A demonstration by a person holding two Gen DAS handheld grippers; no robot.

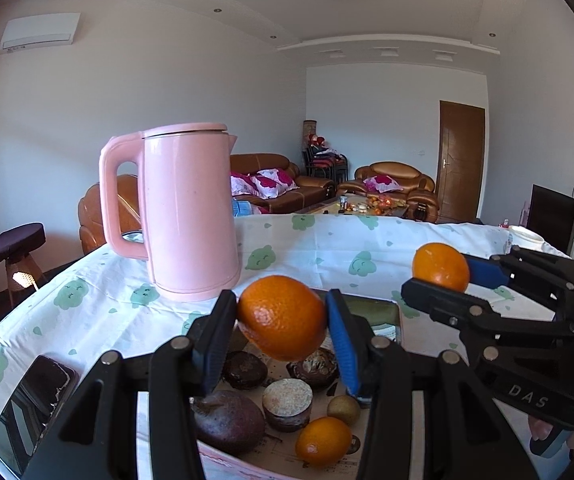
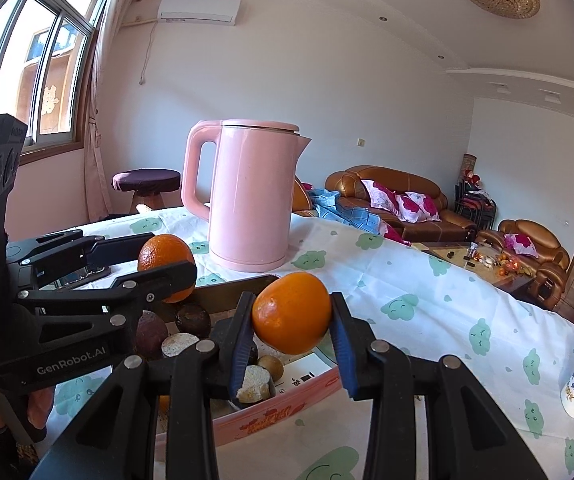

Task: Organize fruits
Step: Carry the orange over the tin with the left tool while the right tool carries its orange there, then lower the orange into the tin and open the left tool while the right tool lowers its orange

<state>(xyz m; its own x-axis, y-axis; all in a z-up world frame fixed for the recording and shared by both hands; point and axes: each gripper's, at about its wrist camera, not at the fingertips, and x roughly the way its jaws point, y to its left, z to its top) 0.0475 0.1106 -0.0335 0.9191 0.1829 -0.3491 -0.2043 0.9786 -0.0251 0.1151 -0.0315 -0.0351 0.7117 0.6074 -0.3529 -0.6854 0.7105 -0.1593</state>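
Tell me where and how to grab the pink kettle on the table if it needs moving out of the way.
Grip the pink kettle by its loop handle, probably coming in from the window side, since the handle faces that way and the spout points toward the sofas. The body looks wide and smooth, likely too broad for the jaws, and it stands upright. Both grippers already hold oranges, so one would need freeing first.
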